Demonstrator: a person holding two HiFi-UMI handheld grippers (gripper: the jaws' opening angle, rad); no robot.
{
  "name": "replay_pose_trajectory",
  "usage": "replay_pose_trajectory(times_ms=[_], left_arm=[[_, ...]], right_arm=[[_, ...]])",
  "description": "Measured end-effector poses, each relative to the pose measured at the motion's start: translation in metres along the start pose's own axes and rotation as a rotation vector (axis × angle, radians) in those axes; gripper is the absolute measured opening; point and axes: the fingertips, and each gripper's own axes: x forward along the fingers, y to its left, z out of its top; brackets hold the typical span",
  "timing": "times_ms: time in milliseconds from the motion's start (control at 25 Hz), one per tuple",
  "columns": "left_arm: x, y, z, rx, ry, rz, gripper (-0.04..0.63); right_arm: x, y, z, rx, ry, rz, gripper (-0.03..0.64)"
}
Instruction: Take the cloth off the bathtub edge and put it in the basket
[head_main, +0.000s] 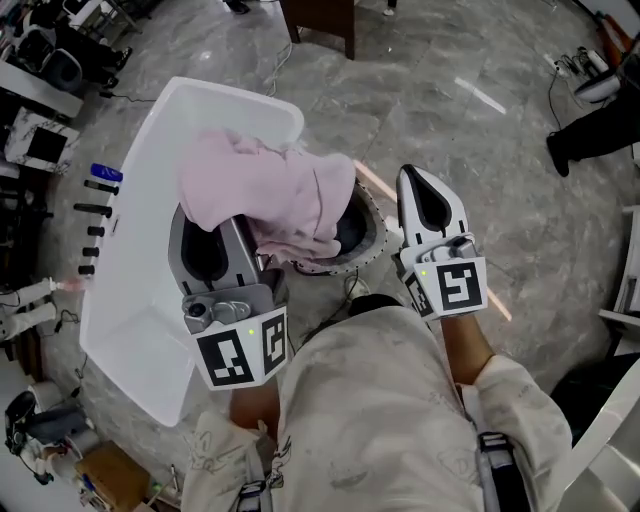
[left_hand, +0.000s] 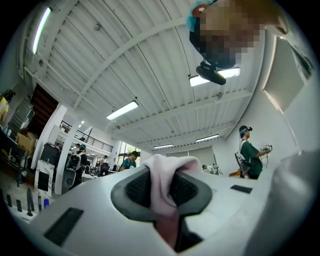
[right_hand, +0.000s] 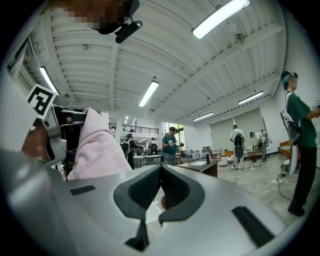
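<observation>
Head view: cloth (head_main: 265, 195) held over basket (head_main: 376, 232).
Left gripper (left_hand: 161, 186): clamped on cloth.
Right gripper (right_hand: 160, 187): jaws together, empty.
Next: lower, release.

The bathtub (head_main: 135, 300) is set on the floor (head_main: 480, 150) at the left, with a row of small items (head_main: 95, 210) laid further left of it. The basket (head_main: 376, 222) is placed just beside the tub's right side. The cloth (head_main: 265, 195) is held between the jaws of the left claw (head_main: 215, 245) and is draped over the basket's opening and the tub's near edge. The right claw (head_main: 428, 195) is held right of the basket, apart from the cloth.
</observation>
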Motion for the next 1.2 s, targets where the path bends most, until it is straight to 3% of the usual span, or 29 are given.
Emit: replay_pose_trajectory(times_ms=[320, 720, 1200], left_arm=[[0.016, -0.027, -0.024, -0.015, 0.055, -0.041, 0.066], [0.019, -0.044, -0.086, -0.036, 0.167, -0.071, 0.066], [0.002, -0.047, -0.196, -0.047, 0.416, -0.080, 0.066]], right_arm=[[-0.009, -0.030, -0.004, 0.014, 0.007, -0.052, -0.012], [-0.018, -0.052, -0.014, 0.014, 0.008, -0.090, -0.012], [-0.021, -0.061, -0.023, 0.021, 0.032, -0.100, -0.012]])
